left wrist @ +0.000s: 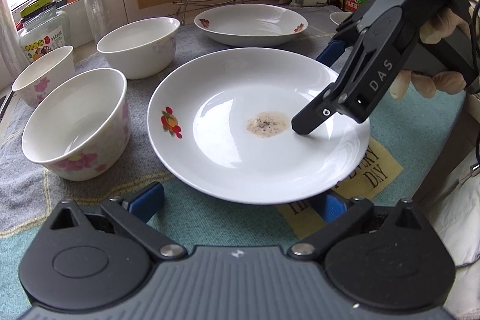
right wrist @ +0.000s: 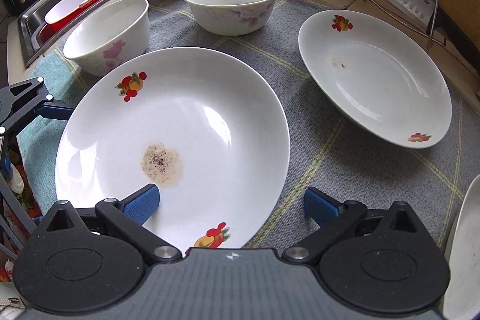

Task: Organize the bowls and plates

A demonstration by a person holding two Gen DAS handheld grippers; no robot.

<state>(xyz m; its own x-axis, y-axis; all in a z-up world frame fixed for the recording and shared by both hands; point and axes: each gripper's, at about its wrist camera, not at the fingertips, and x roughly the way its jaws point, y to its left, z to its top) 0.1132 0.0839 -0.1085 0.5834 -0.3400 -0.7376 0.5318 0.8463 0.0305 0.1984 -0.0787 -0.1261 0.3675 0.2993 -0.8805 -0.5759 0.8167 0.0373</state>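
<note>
Stained plate sits centre of cloth, near you. Your right gripper spread wide, straddling its near rim, one finger over plate. Your left gripper spread at plate's edge. Second plate far right; three bowls far left.

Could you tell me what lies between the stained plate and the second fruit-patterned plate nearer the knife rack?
Only bare grey cloth separates the stained plate from the second plate; the right wrist view shows it best.
</note>
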